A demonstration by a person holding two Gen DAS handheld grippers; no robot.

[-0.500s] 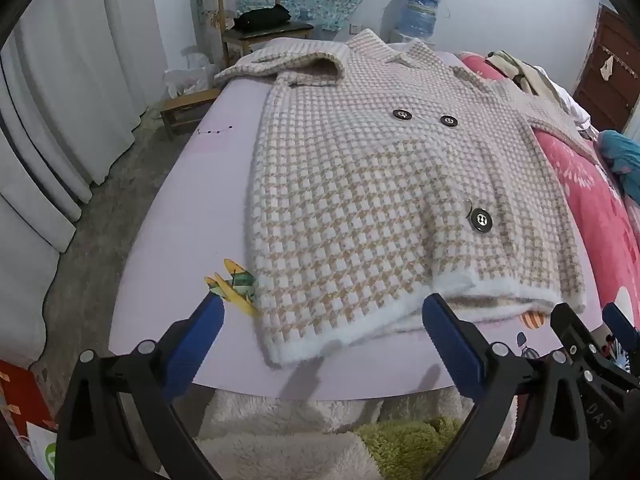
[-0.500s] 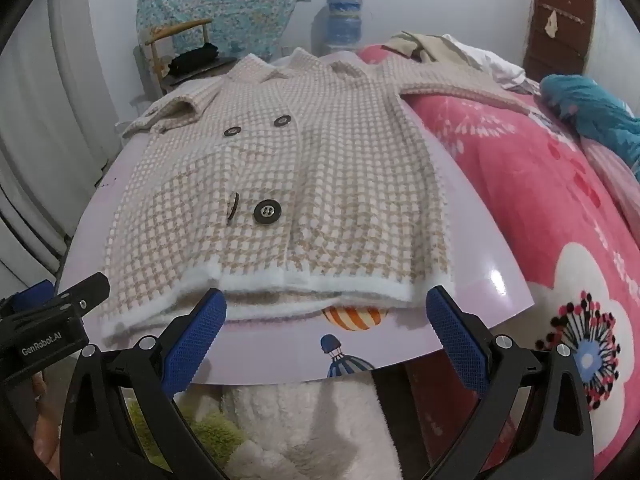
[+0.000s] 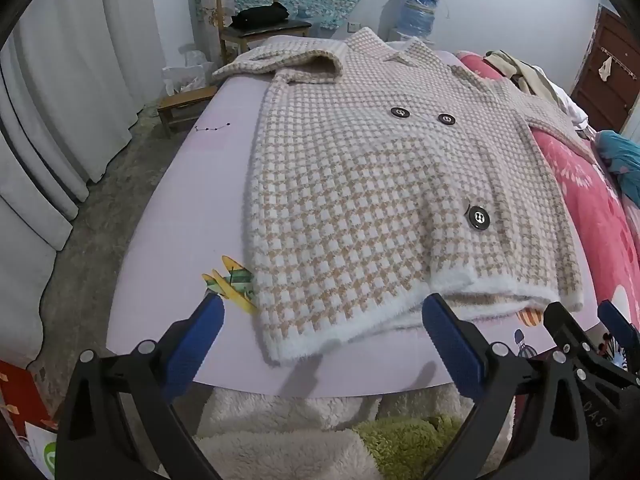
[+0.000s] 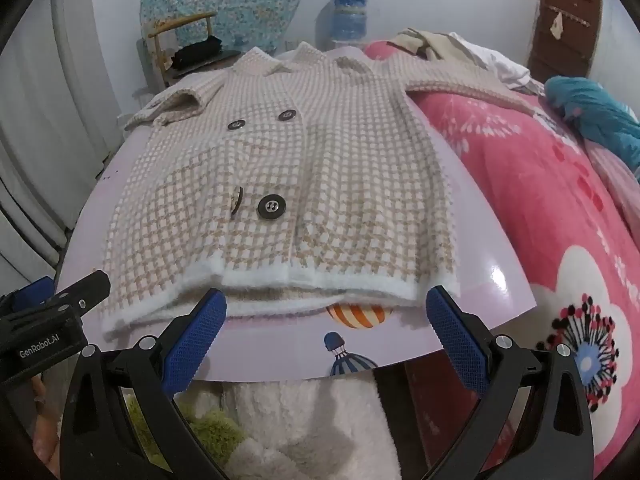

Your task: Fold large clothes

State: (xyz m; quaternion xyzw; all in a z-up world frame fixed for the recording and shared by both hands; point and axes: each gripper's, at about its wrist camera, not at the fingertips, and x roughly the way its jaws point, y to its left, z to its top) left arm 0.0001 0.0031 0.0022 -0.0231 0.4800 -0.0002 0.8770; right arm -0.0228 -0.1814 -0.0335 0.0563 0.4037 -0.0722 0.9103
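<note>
Nearest, both tools hang with jaws wide apart and nothing between them: the left tool (image 3: 322, 316) over the near left corner of the coat's hem, the right tool (image 4: 326, 310) over the hem's right half. Neither touches the cloth. Each view catches the other tool at its edge: the right one at the lower right of the left view, the left one (image 4: 52, 312) at the lower left of the right view, with a bit of a hand below it.

Below the tools lies a fluffy white and green rug (image 3: 288, 440). Just beyond it runs the near edge of the lilac board (image 3: 168, 240), which carries the coat (image 3: 380, 200). The checked coat lies flat, front up, hem near, collar far, with dark buttons (image 3: 479, 218) down its middle.

The left view alone shows bare board left of the coat, a printed plane (image 3: 230, 286) partly under the hem corner, and grey floor and curtains (image 3: 52, 120) beyond the board's left edge. The right view alone shows a narrow bare strip of board right of the coat, balloon prints (image 4: 354, 314) at the hem, and the pink bed (image 4: 560, 200) beside the board.

Far off, the left sleeve is folded near the collar; the right sleeve (image 4: 472, 86) stretches out onto the bed. Behind stand a chair (image 3: 256, 20) and a water bottle (image 4: 349, 16).
</note>
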